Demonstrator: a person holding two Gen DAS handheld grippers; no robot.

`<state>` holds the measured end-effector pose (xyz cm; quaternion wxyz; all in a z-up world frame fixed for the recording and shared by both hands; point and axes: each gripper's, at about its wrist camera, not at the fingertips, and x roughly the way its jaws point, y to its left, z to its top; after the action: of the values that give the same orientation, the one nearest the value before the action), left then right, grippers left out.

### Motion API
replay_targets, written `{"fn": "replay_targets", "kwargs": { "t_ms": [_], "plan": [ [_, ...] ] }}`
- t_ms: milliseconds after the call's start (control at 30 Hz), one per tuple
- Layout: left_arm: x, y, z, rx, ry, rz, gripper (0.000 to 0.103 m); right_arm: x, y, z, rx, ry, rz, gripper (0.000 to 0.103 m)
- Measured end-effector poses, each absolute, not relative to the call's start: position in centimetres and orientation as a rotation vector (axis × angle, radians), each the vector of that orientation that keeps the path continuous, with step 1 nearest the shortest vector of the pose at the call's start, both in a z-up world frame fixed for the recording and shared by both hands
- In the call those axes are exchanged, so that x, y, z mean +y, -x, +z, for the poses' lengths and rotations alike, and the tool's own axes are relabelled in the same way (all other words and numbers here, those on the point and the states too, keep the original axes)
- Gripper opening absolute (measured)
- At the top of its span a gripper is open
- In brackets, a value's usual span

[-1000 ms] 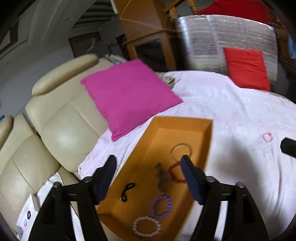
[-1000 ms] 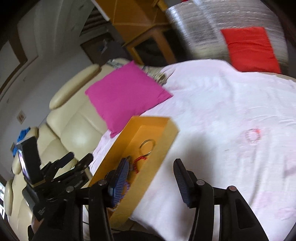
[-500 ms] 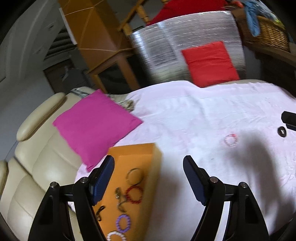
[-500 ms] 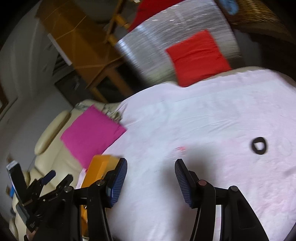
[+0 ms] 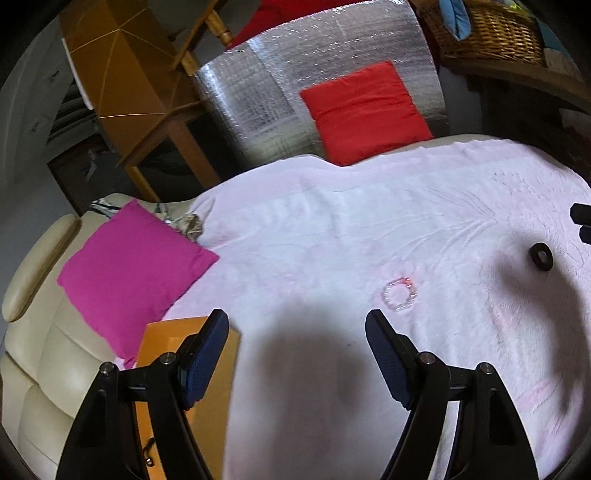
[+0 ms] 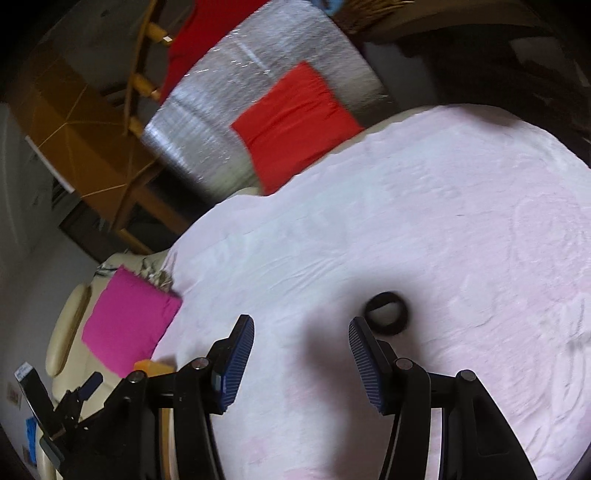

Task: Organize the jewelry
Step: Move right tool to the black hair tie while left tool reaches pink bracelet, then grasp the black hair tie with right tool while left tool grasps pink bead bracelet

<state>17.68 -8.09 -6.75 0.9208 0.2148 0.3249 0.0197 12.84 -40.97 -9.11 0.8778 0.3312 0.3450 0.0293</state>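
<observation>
A pale pink bead bracelet (image 5: 400,294) lies on the white bedspread (image 5: 332,236), just ahead and right of my open, empty left gripper (image 5: 297,334). A black ring-shaped band (image 5: 541,255) lies further right; in the right wrist view the black band (image 6: 387,314) sits just beyond the right finger of my open, empty right gripper (image 6: 301,338). The orange box (image 5: 166,339) is at lower left behind my left finger; a dark item (image 5: 147,445) lies in it. Its corner (image 6: 151,366) shows in the right wrist view.
A magenta cushion (image 5: 133,266) leans on the cream sofa (image 5: 40,343) at left. A red cushion (image 5: 365,110) and a silver foil panel (image 5: 266,88) stand beyond the bed's far edge. A wicker basket (image 5: 491,33) sits at the back right.
Both grippers have swung right, away from the orange box and over the bedspread. The box has slid to the lower left of view; the pink bracelet and black band have come closer.
</observation>
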Motion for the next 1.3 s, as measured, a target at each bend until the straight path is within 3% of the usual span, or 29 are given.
{"fn": "replay_targets", "kwargs": {
  "t_ms": [333, 600, 867, 1300],
  "plan": [
    [-9.1, -22.8, -13.1, 0.789, -0.363, -0.024, 0.077, -45.3, -14.7, -11.6, 0.789, -0.725, -0.011, 0.058],
    [-7.6, -26.0, -17.2, 0.868, -0.206, -0.158, 0.077, -42.0, -18.2, -14.0, 0.911, -0.570, -0.007, 0.058],
    [-8.4, -27.7, -17.6, 0.877, -0.184, -0.213, 0.077, -40.0, -19.5, -15.9, 0.978, -0.439, -0.114, 0.057],
    [-10.3, -29.5, -18.8, 0.914, -0.141, -0.306, 0.077, -37.2, -20.0, -16.1, 0.931, -0.232, -0.195, 0.027]
  ]
}}
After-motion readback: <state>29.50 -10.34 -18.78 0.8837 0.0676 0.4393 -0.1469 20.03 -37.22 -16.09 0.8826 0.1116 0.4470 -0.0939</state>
